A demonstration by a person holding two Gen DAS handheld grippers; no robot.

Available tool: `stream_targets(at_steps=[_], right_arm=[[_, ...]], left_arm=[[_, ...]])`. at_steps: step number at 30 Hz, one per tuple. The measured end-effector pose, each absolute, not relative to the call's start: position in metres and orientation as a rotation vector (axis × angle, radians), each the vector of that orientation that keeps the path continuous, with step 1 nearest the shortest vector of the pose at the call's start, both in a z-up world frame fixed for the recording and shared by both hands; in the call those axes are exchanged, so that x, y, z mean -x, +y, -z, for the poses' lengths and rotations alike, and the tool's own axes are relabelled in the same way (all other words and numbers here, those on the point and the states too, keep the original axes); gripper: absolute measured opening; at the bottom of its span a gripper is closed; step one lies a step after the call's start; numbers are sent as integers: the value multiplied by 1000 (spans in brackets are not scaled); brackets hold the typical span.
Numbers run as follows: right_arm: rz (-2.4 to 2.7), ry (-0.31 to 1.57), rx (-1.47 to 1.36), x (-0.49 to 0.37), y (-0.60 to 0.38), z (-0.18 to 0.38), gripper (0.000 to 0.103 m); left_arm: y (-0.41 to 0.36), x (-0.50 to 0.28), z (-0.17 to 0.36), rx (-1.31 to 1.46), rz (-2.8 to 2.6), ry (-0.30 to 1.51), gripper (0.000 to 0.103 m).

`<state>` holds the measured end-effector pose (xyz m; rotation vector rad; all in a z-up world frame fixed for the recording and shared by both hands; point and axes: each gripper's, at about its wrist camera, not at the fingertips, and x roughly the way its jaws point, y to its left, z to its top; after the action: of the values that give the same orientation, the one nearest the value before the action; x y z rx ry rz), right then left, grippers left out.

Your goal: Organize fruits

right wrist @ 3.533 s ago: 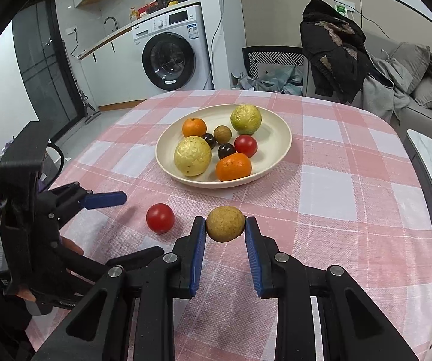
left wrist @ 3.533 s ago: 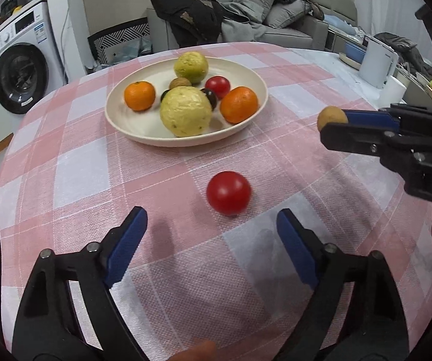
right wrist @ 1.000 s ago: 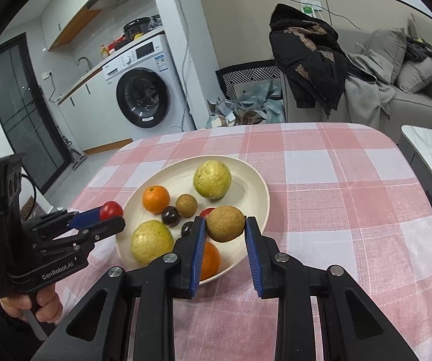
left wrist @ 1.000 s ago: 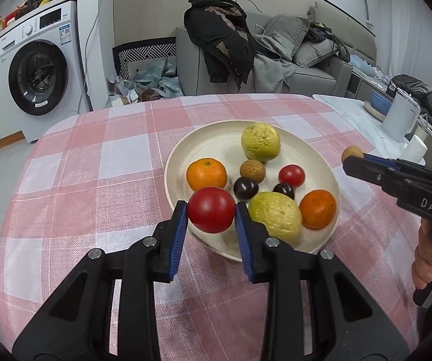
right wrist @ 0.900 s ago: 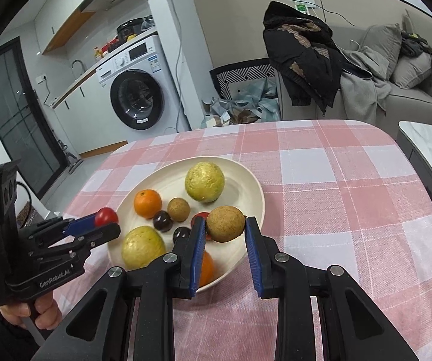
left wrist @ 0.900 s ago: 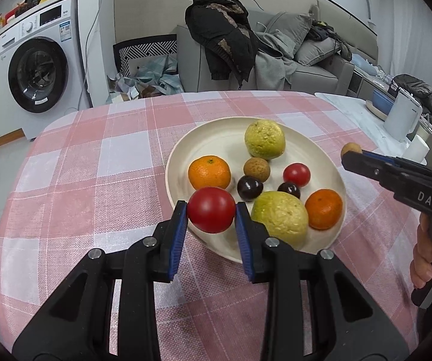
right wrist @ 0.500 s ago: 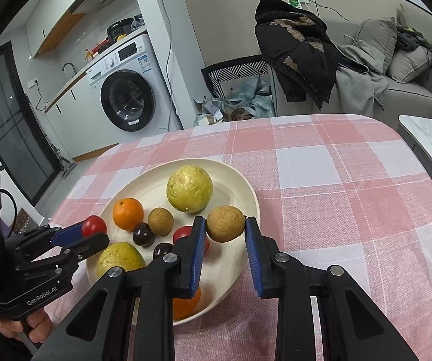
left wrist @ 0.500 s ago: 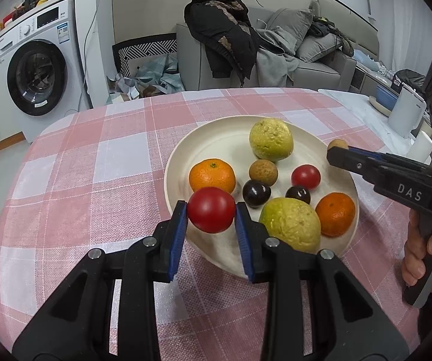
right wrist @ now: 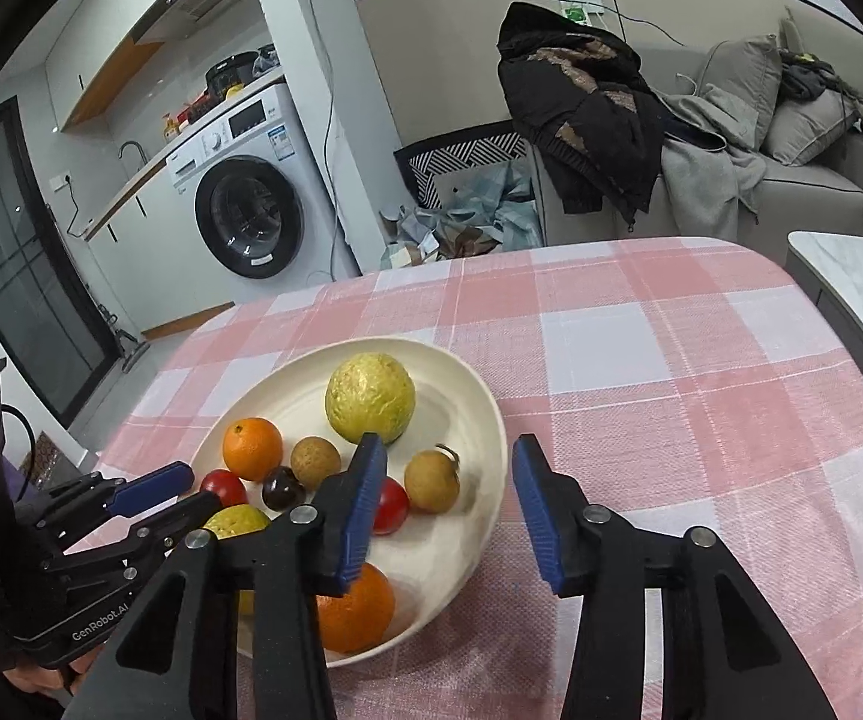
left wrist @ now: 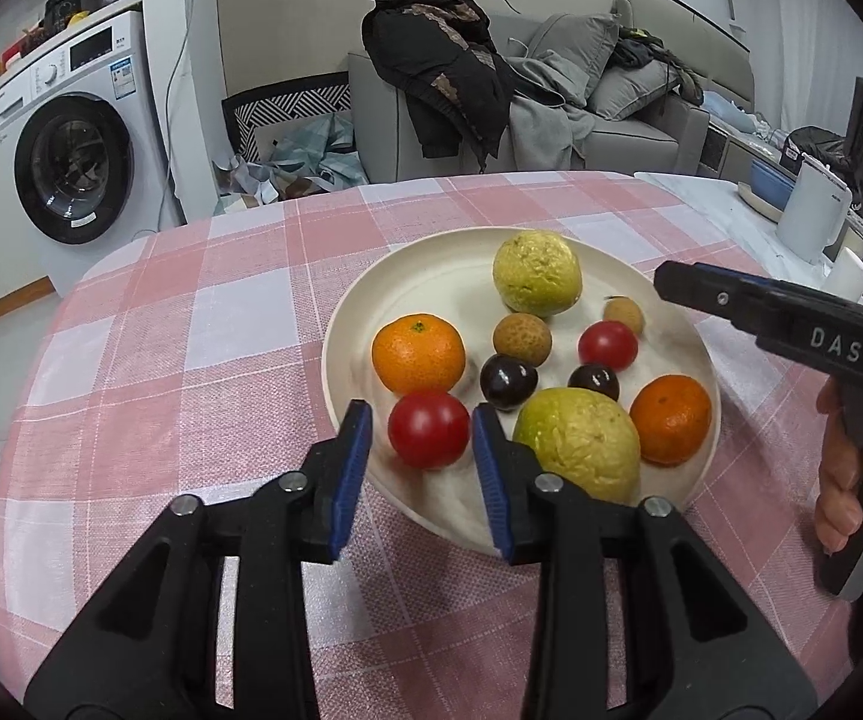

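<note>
My left gripper point(left wrist: 421, 447) is spread around the red tomato point(left wrist: 428, 429) at the plate's point(left wrist: 431, 258) near rim; contact unclear. My right gripper point(right wrist: 445, 501) gapes wide, its arm hiding the near orange's point(right wrist: 356, 612) left edge.

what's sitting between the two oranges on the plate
In the left wrist view, two dark plum-like fruits, one and another, lie between the left orange and the right orange on the plate; the big yellow-green fruit sits just in front.
</note>
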<state>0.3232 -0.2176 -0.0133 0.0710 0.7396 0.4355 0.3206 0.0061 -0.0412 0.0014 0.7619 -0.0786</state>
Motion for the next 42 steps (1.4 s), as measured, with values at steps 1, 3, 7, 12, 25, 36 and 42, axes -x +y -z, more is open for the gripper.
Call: stream_targets(at_steps=[1, 3, 7, 12, 25, 36, 42], right_arm=[[-437, 735, -70, -321, -220, 11, 54], [-441, 732, -67, -316, -224, 7, 68], [-448, 701, -64, -297, -232, -3, 103], [-477, 631, -29, -261, -238, -14, 103], [-515, 526, 56, -190, -232, -23, 103], [-538, 465, 72, -171, -233, -17, 103], [-534, 450, 81, -169, -234, -13, 103]], left_arm=[[7, -318, 39, 2, 77, 752, 44], [9, -311, 32, 11, 61, 731, 76], [15, -289, 18, 36, 67, 682, 87], [17, -260, 10, 13, 29, 649, 102], [15, -180, -15, -10, -14, 504, 102], [3, -155, -2, 20, 2, 490, 102], [1, -160, 4, 24, -5, 496, 102]])
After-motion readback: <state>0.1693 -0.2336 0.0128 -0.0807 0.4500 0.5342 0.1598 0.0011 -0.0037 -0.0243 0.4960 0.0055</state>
